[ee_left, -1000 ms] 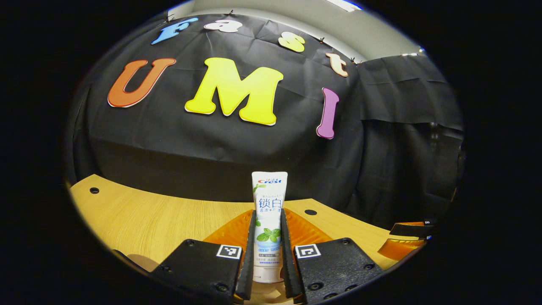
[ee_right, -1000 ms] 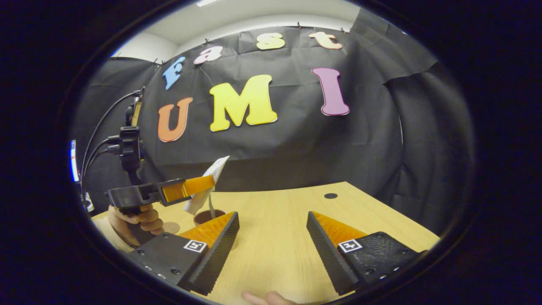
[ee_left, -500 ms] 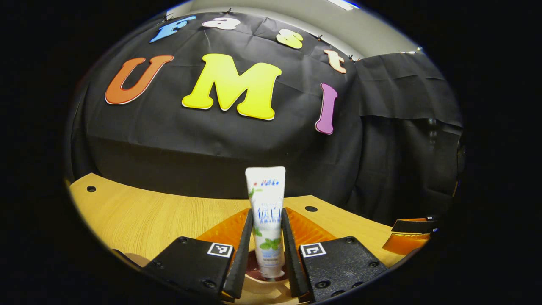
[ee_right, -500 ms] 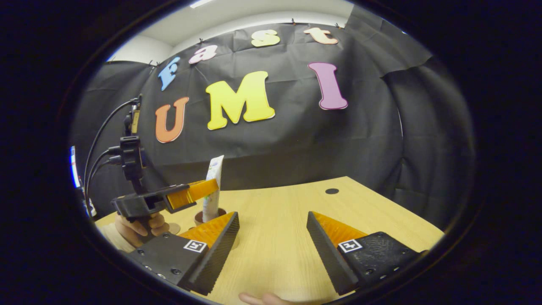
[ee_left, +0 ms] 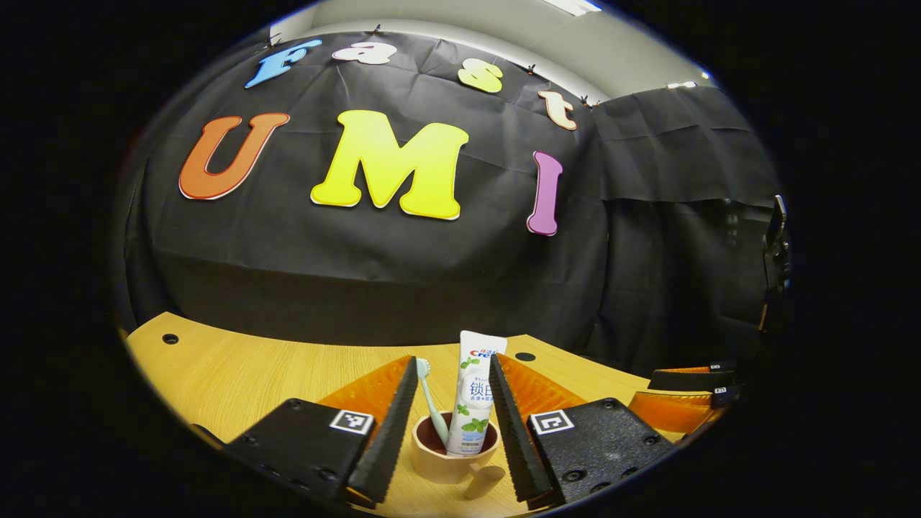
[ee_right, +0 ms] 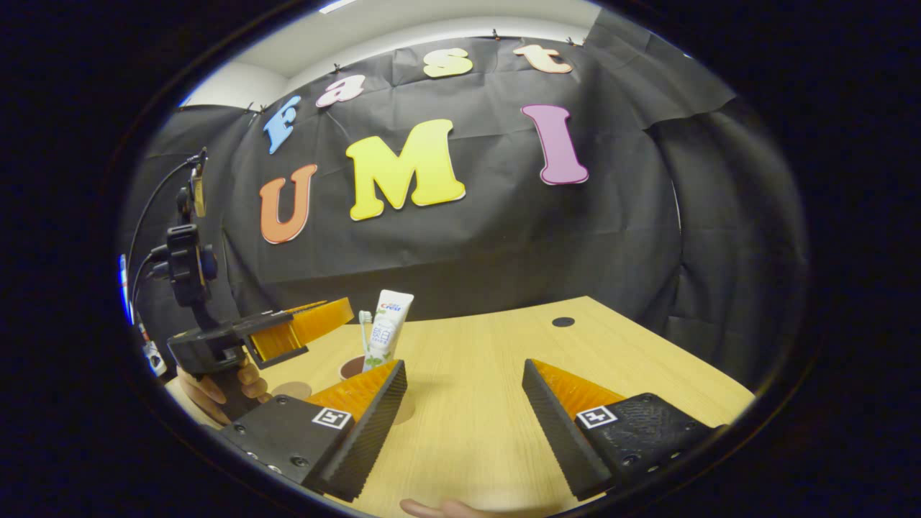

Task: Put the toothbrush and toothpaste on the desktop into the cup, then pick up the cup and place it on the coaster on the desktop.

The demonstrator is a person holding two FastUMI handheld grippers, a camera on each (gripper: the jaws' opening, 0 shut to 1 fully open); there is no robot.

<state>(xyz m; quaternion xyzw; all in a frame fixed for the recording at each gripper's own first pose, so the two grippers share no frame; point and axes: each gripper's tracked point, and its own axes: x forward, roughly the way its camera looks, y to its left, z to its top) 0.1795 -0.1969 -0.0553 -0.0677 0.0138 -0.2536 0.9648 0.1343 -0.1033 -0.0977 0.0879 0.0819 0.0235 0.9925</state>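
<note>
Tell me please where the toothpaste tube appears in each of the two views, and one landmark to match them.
Left gripper view: toothpaste tube low at centre, standing in the cup.
Right gripper view: toothpaste tube left of centre, standing in the cup.
Shared landmark: the toothbrush standing in the same cup.

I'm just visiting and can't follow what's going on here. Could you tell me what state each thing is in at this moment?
toothpaste: upright in the cup, free of the jaws.
toothbrush: in the cup, head up.
cup: upright on the desktop, not held.
coaster: bare on the desktop.
left gripper: jaws open around the cup.
right gripper: jaws open, holding nothing.
</note>
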